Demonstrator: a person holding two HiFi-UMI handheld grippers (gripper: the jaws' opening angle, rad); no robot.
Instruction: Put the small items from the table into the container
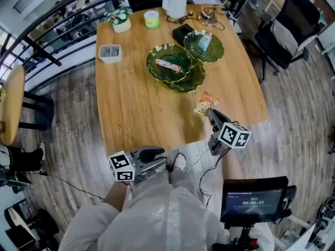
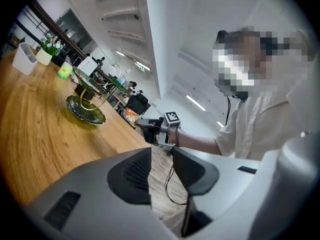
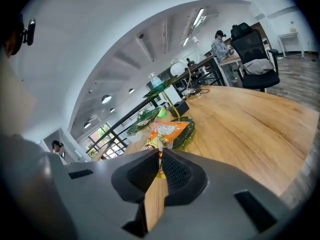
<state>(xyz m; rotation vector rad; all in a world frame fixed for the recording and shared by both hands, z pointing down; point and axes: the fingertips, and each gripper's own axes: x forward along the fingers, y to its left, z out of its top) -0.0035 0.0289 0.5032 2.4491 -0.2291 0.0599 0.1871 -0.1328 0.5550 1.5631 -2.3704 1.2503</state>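
An orange snack packet (image 1: 205,102) hangs just above the wooden table (image 1: 136,109) near its front right edge. My right gripper (image 1: 210,111) is shut on the packet's lower edge, and the packet (image 3: 167,130) sticks up from the pinched tips (image 3: 160,160). The green leaf-shaped tiered dishes (image 1: 183,77) stand mid-table; the lower one holds a wrapped snack (image 1: 168,64), the upper one (image 1: 214,50) a pale packet (image 1: 204,42). My left gripper (image 1: 161,158) hovers off the table in front of its near edge, and its jaws (image 2: 161,170) stand open with nothing between them.
At the far end stand a white jug (image 1: 175,0), a green cup (image 1: 152,19), a potted plant (image 1: 120,20) and a black box (image 1: 183,33). A white bin (image 1: 110,53) sits at the left edge. Office chair (image 1: 293,25) at right, round stool (image 1: 10,103) at left.
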